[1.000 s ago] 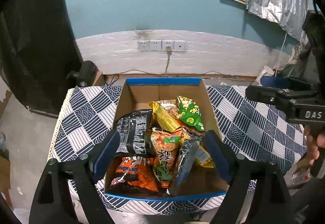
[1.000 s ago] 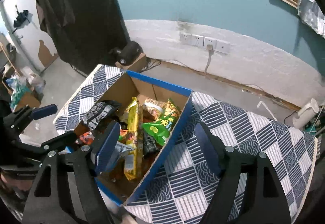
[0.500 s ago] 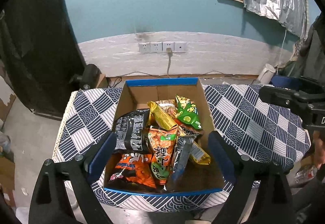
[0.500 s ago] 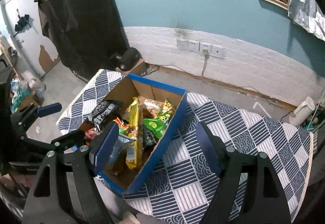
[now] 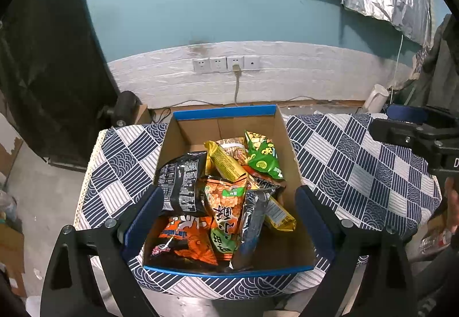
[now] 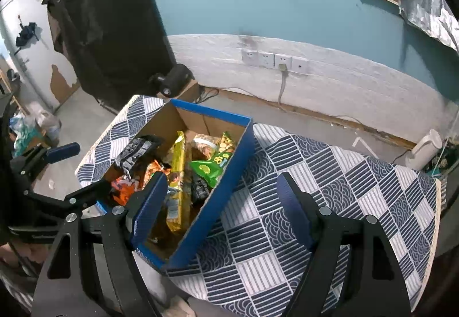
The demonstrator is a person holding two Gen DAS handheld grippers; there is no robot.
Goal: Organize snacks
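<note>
An open cardboard box (image 5: 223, 112) with blue edging stands on the patterned tablecloth (image 5: 358, 167). Several snack packs lie inside: a black bag (image 5: 182, 185), an orange bag (image 5: 186, 239), a green bag (image 5: 262, 156), a yellow pack (image 5: 226, 163) and a dark foil pack (image 5: 254, 219). My left gripper (image 5: 229, 202) hovers above the box's near end, open wide and empty. My right gripper (image 6: 221, 182) is open over the box's right wall (image 6: 229, 187), holding nothing. From the right wrist view the green bag (image 6: 212, 164) and yellow pack (image 6: 178, 173) show.
The cloth-covered table (image 6: 315, 173) extends right of the box. A white kettle (image 5: 375, 97) stands on the floor by the wall. Wall sockets (image 5: 226, 64) with a cable sit behind. A black device (image 5: 126, 107) rests on a carton at the table's far left corner.
The left jaws spread wider. Both cameras drew back from the box, which looks smaller now. The snacks in the box stay where they were.
</note>
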